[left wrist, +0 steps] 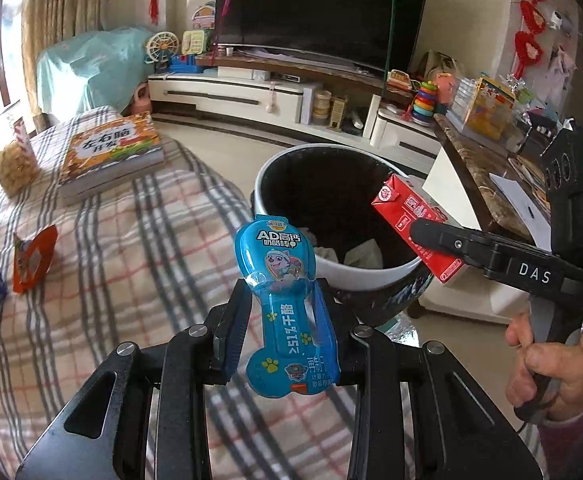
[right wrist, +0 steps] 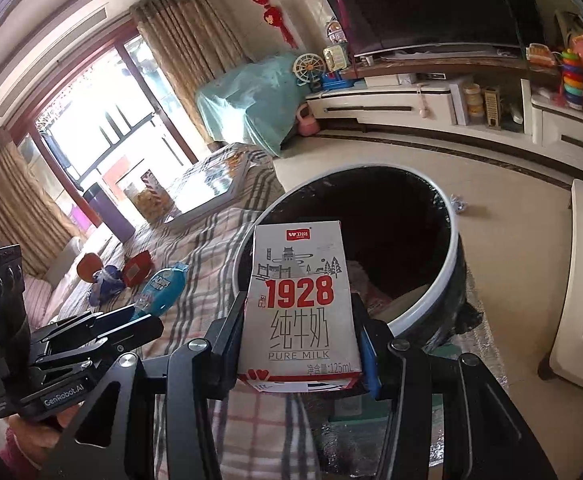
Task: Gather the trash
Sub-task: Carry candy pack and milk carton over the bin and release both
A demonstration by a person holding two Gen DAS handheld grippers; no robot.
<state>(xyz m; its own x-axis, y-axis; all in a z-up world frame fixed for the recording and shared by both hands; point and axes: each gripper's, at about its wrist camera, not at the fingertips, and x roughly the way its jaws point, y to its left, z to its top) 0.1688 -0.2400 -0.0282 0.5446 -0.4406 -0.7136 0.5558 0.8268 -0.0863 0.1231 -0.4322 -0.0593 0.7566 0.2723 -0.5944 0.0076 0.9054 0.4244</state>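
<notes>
Trash bin (left wrist: 371, 280): crumpled paper is already seen inside.
Milk carton (right wrist: 299, 304): clamped between right gripper (right wrist: 299, 344) fingers, held at the rim, not yet dropped.
Blue cheese-stick wrapper (left wrist: 287, 300): clamped by left gripper (left wrist: 283, 320) fingers, short of the bin.
Orange wrapper (left wrist: 33, 258), possibly more scraps, are left on the plaid-covered surface (left wrist: 131, 240).

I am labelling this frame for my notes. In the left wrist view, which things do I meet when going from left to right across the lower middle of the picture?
Orange wrapper → blue cheese-stick packet in the left gripper → white-rimmed trash bin → red milk carton in the right gripper → person's hand.
</notes>
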